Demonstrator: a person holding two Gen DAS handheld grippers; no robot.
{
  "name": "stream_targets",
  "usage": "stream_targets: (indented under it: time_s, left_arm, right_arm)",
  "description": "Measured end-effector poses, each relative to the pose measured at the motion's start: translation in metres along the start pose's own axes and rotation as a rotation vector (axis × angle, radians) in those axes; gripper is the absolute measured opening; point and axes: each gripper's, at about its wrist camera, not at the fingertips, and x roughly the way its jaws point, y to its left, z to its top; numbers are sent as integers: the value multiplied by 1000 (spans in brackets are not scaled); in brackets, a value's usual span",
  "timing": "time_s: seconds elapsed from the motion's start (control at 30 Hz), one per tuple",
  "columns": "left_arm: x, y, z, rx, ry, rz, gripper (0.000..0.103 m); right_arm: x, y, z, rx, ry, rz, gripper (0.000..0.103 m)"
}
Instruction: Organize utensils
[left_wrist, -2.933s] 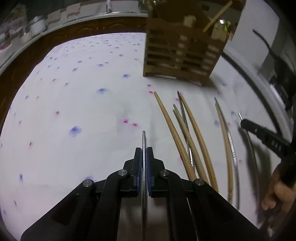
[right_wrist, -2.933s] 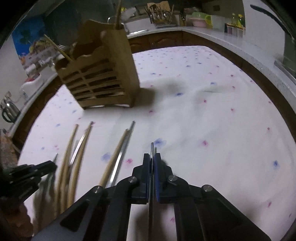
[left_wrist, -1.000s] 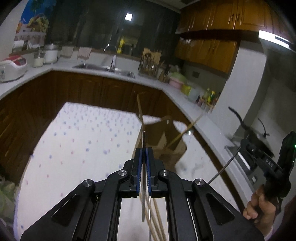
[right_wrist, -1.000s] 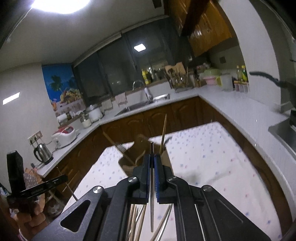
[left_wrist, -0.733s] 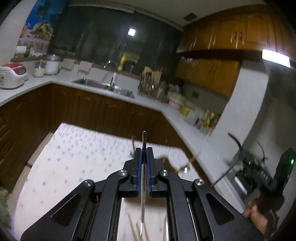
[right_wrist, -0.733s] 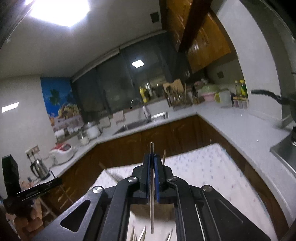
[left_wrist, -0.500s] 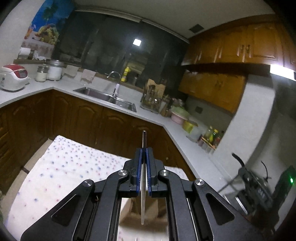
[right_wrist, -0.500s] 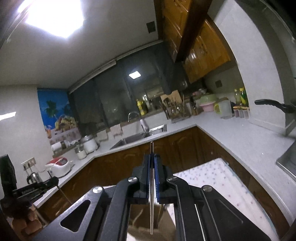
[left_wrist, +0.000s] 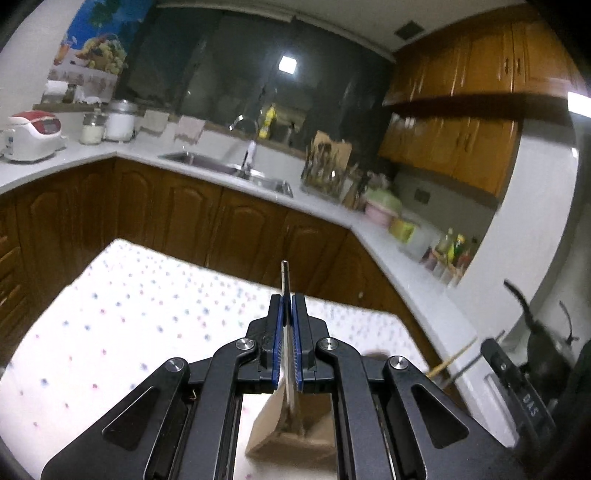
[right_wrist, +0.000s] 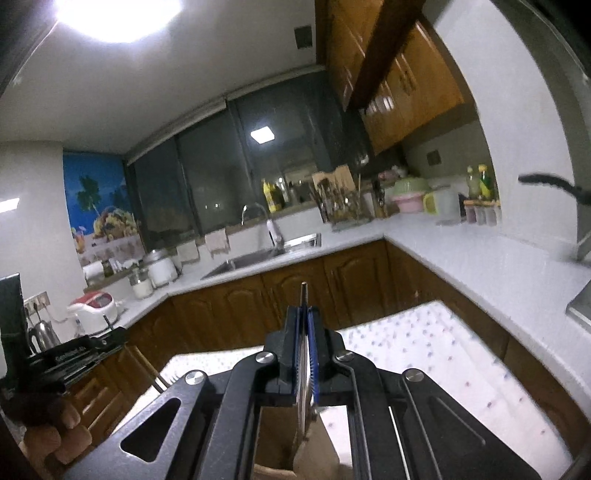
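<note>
The table (left_wrist: 110, 332) under its dotted cloth fills the lower part of both wrist views, with the kitchen counter and sink behind; on it stands the wooden holder (left_wrist: 291, 439), seen from above just below both tools; a wooden chopstick (left_wrist: 448, 363) leans out past its right side in the left view. The left gripper (left_wrist: 287, 325) is clenched on a thin metal chopstick (left_wrist: 285, 280) that points up past the pads and runs down toward the holder's mouth; the right gripper (right_wrist: 303, 339) is likewise clamped on a second metal stick (right_wrist: 303, 295), whose lower end hangs over the holder's opening; whether either tip is already inside, I cannot tell. I judge the task to be in mid-course: at least one stick seems stowed; two are poised for dropping in but not yet let go. Nothing loose shows on the cloth here, yet the grippers hide much of it, so what else is left to gather cannot be told.
</note>
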Motion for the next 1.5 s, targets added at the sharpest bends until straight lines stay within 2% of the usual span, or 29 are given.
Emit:
stream_targets:
  time_s: [0.2, 0.3, 0.53, 0.63, 0.67, 0.7, 0.73, 0.77, 0.8, 0.83, 0.87, 0.9, 0.93, 0.97, 1.1, 1.5]
  left_arm:
    - [13, -1, -23, 37, 77, -13, 6]
    - [13, -8, -24, 63, 74, 5, 6]
    - [14, -7, -23, 53, 89, 4, 6]
    - [12, -5, -21, 41, 100, 5, 9]
    - [11, -3, -20, 37, 102, 5, 12]
    - [9, -2, -20, 30, 104, 5, 18]
    - [6, 0, -20, 22, 103, 2, 22]
    - [2, 1, -20, 19, 99, 1, 30]
    - [-4, 1, -21, 17, 89, 6, 44]
    - [-10, 2, -22, 14, 81, 14, 53]
    - [-16, 4, -24, 8, 70, 16, 72]
    - [-22, 4, -26, 3, 60, 18, 86]
    - [-29, 7, -29, -4, 49, 25, 89]
    - [-38, 10, -33, -9, 42, 29, 91]
    - [-56, 22, -52, -24, 79, 34, 91]
    - [-97, 59, -121, -97, 208, 71, 91]
  right_arm:
    - [18, -7, -21, 8, 94, -2, 5]
    - [17, -8, -24, 5, 98, -7, 5]
    - [17, -11, -24, 7, 109, -1, 6]
    - [17, -11, -24, 18, 108, 1, 11]
    - [17, -13, -23, 29, 110, 0, 17]
    - [15, -16, -22, 42, 109, 6, 29]
    - [14, -18, -21, 52, 106, 12, 38]
    - [11, -20, -20, 65, 97, 17, 55]
    - [6, -22, -19, 74, 84, 20, 64]
    - [3, -22, -17, 77, 73, 22, 66]
    - [-5, -23, -15, 79, 57, 23, 71]
    - [-9, -24, -14, 83, 49, 24, 82]
    - [-15, -24, -14, 89, 40, 26, 88]
    - [-20, -25, -14, 95, 33, 31, 96]
    - [-46, -29, -24, 111, 32, 40, 101]
    - [-101, -53, -88, 193, 173, -5, 101]
